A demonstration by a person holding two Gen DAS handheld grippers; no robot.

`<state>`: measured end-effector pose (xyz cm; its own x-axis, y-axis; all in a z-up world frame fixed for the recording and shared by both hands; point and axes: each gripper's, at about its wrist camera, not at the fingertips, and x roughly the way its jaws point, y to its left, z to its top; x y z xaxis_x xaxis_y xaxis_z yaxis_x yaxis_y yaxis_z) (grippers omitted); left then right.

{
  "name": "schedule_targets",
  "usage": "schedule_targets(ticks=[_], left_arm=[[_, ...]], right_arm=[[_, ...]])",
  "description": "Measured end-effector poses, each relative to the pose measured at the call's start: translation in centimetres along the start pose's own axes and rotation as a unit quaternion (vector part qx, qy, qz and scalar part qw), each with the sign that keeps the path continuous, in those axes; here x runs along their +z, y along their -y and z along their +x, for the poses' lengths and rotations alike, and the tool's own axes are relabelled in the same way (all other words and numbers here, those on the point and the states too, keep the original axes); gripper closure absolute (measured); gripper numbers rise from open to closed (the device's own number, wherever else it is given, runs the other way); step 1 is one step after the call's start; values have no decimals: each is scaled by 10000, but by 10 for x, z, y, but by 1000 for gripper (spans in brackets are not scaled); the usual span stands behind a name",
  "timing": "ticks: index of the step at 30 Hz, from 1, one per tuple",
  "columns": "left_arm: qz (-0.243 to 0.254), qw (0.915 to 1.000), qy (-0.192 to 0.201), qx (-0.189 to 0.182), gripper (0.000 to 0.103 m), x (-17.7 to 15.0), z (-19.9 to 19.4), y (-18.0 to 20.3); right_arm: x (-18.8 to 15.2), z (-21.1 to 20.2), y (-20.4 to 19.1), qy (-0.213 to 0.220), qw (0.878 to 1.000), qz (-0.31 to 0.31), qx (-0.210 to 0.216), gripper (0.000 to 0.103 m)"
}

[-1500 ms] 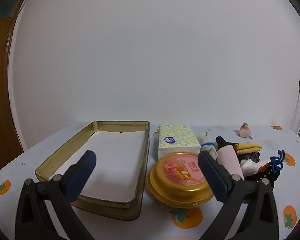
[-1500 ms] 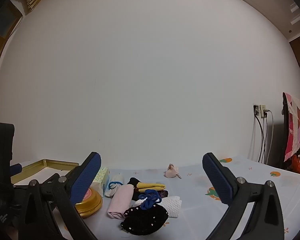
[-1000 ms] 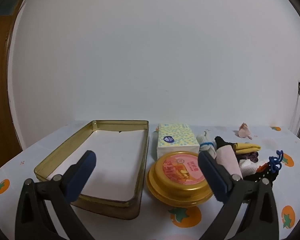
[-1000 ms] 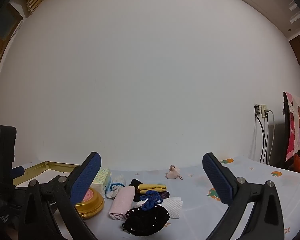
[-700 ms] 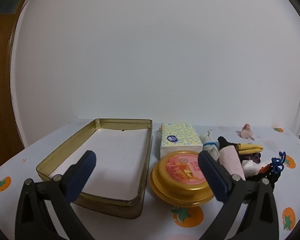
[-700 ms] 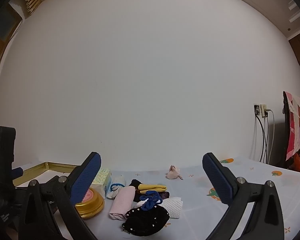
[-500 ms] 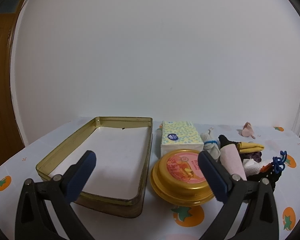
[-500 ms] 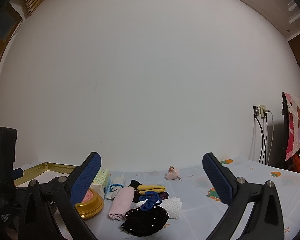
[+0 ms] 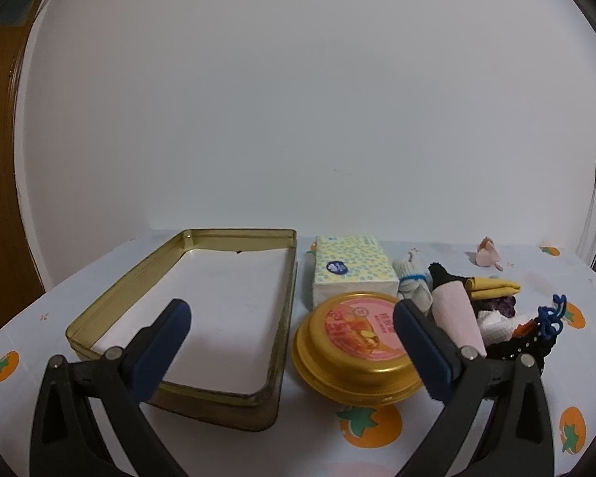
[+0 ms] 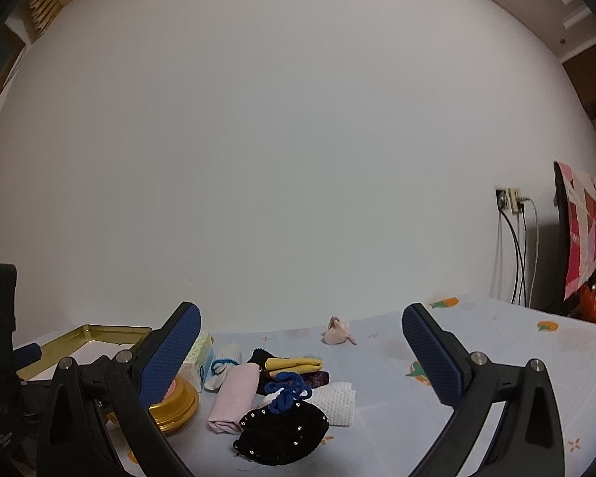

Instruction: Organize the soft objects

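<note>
Both my claws, left (image 9: 290, 342) and right (image 10: 301, 351), stay spread wide and empty. My left has drifted slightly; the tin (image 9: 186, 310) sits ahead-left. The lid's (image 9: 355, 351) writing ahead-right is unreadable.

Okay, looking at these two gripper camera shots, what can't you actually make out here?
- Round tin: the lid print is too small to read in the left view; the right gripper's finger covers most of it in the right view.
- Soft pile: pieces overlap, so the count is unclear in both views.
- Gold tray: the left gripper's finger hides part of its floor.
- Pink scrap: too small to identify.
</note>
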<state>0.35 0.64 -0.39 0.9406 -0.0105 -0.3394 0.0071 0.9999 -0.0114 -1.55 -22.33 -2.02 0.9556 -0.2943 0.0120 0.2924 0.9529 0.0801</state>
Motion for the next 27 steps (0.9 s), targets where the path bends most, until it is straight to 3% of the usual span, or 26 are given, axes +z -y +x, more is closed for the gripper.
schedule_targets(ticks=[9,15,22,27], left_arm=[[351,9992,-91,146,0,-2,-6,18],[380,9987,-331,-14,0,-7,-12,24],[454,9974,-484,-289,0,-14,-23,36],[572,9963,-508,-394,0,-18,-34,43]], right_arm=[[0,-2,17,42,9993,368,-73,0],[6,-3,37,-92,9999,-94,-94,0],[10,6,70,-828,9953,-439,222,0],[4,21,84,-1536,9860,-113,632,0]])
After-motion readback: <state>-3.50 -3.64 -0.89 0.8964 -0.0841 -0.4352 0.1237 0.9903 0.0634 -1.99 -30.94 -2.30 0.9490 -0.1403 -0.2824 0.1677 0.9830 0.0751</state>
